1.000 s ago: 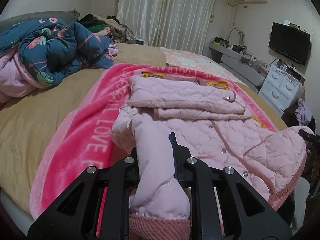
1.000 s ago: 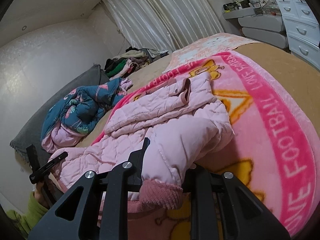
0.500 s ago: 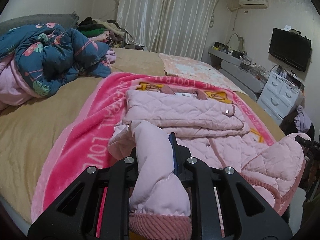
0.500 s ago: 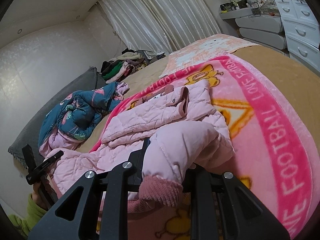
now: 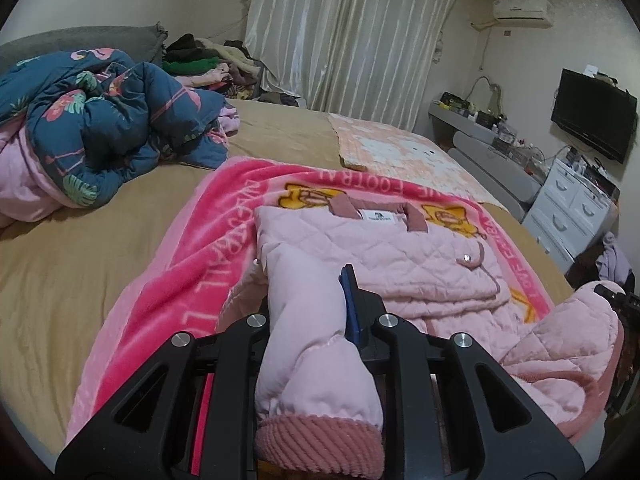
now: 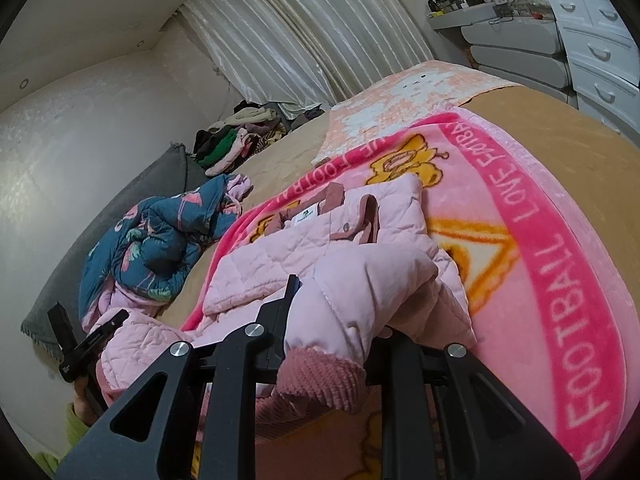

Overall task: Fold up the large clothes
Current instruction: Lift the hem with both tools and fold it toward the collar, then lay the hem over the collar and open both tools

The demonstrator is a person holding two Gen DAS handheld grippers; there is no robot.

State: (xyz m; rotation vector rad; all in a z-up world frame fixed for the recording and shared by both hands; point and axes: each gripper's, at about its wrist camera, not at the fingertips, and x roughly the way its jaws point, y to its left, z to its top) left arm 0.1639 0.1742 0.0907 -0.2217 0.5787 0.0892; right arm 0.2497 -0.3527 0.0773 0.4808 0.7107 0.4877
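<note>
The pink quilted jacket (image 5: 372, 252) lies half folded on the pink blanket (image 5: 152, 292) across the bed (image 5: 48, 280). The left tongs (image 5: 310, 300) grip one ribbed sleeve cuff (image 5: 316, 436), though their jaws are opening, so it could slip out early (spoiling the fold). The right tongs (image 6: 340, 300) stay clamped on the other sleeve (image 6: 360, 292). Both sets of fingertips are buried in fabric.

Jacket (image 5: 372, 248) on blanket (image 5: 168, 280), blanket on bed (image 5: 60, 272) — quilt (image 5: 104, 128) to the left, clothes pile (image 5: 208, 60) behind it.
</note>
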